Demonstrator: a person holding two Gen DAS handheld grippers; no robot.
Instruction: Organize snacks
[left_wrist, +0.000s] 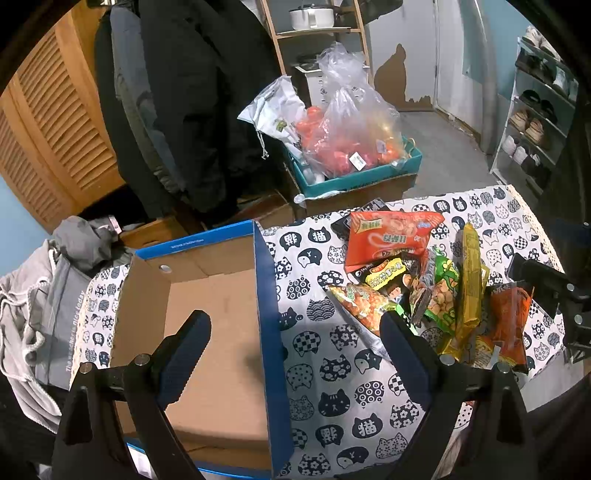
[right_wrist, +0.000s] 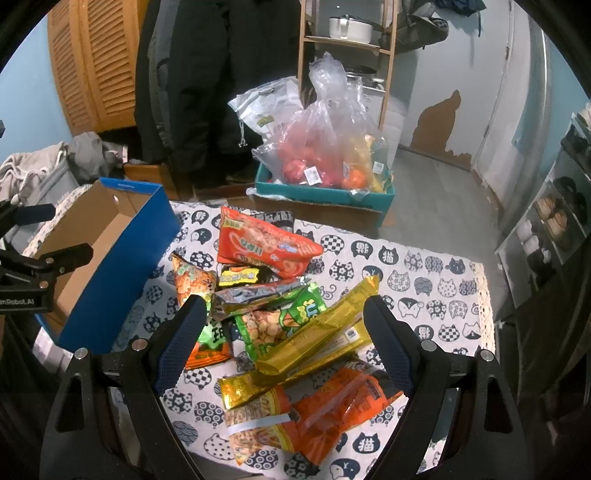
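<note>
**Snack pile untouched, box empty, both grippers spread**

Center-right of the left wrist view: snack pile (left_wrist: 424, 291) lies heaped on the cat-print tablecloth (left_wrist: 332, 369), just beside the blue cardboard box (left_wrist: 266, 295). The box fills the lower left of that frame, with bare cardboard inside and nothing loaded.

Left gripper (left_wrist: 295, 336) hangs spread wide, straddling the box's right wall, holding nothing. Right gripper (right_wrist: 284, 321) is also spread and empty, hovering over the pile with the gold packet (right_wrist: 317, 332) and the green packet (right_wrist: 273, 325) between its fingers.

Judgement: sorting not started; first pick likely comes from the right side.

Risks:
- Packets overlap. Closing on the gold one could drag the green packet or the orange packet (right_wrist: 332, 410) along.
- Glossy, puffy film may slip out of the pads.
- The orange packet sits low in the right wrist frame, near the cloth edge; a nudge could push it off.
- The light box may slide if clipped on the wall.
</note>
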